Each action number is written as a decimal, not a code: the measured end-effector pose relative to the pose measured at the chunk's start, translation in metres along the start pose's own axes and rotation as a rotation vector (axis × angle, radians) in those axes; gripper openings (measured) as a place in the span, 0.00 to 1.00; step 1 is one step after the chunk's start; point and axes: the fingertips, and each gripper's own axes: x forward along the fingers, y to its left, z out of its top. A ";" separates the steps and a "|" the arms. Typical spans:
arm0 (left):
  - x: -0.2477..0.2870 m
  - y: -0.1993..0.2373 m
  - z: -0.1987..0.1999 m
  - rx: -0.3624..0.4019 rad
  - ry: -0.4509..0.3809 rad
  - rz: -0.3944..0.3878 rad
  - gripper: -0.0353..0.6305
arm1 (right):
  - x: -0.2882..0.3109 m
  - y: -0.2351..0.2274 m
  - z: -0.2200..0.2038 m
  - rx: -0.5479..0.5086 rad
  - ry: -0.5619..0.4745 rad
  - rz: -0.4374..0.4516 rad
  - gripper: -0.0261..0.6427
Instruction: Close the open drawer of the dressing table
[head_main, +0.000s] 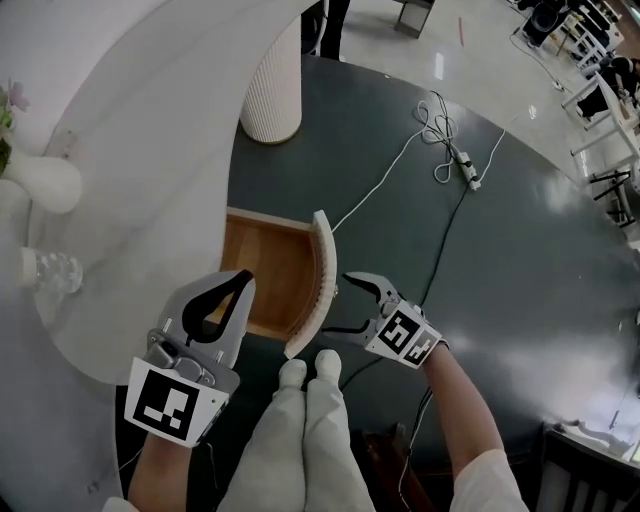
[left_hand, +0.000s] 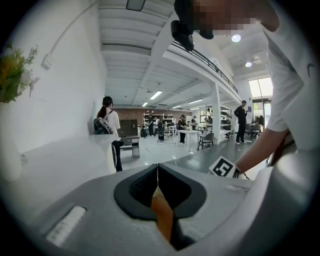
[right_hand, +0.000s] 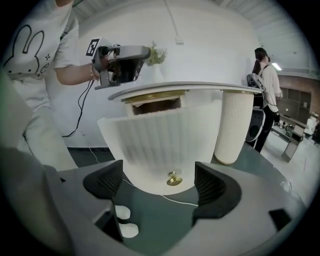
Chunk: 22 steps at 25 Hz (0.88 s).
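Head view, frame centre: drawer (head_main: 270, 270) pulled out of dressing table (head_main: 150, 150). Lower left: left gripper (head_main: 238, 283) over drawer, jaws pressed together, empty. Right gripper (head_main: 338, 306) beside drawer front, jaws wide apart, brass knob (right_hand: 174, 178) sighted between, untouched.

Left gripper (head_main: 240, 283), lower left: grey shell, black pads, black-and-white marker cube (head_main: 165, 405). Right gripper (head_main: 345, 305), lower centre: finished alike. A white short sleeve (head_main: 490, 485), pale trousers (head_main: 300, 440) and white shoes (head_main: 293, 372) are worn. The T-shirt (right_hand: 47, 47) is marked with a rabbit print (right_hand: 21, 42).
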 end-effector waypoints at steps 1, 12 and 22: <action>0.001 0.003 0.000 0.003 0.003 0.007 0.08 | 0.005 -0.003 -0.003 -0.001 -0.005 0.002 0.70; 0.012 0.012 -0.013 0.057 0.014 0.020 0.08 | 0.038 -0.022 -0.012 -0.073 -0.021 0.086 0.70; 0.015 0.014 -0.013 0.059 -0.007 0.050 0.08 | 0.050 -0.024 -0.015 -0.089 -0.064 0.080 0.70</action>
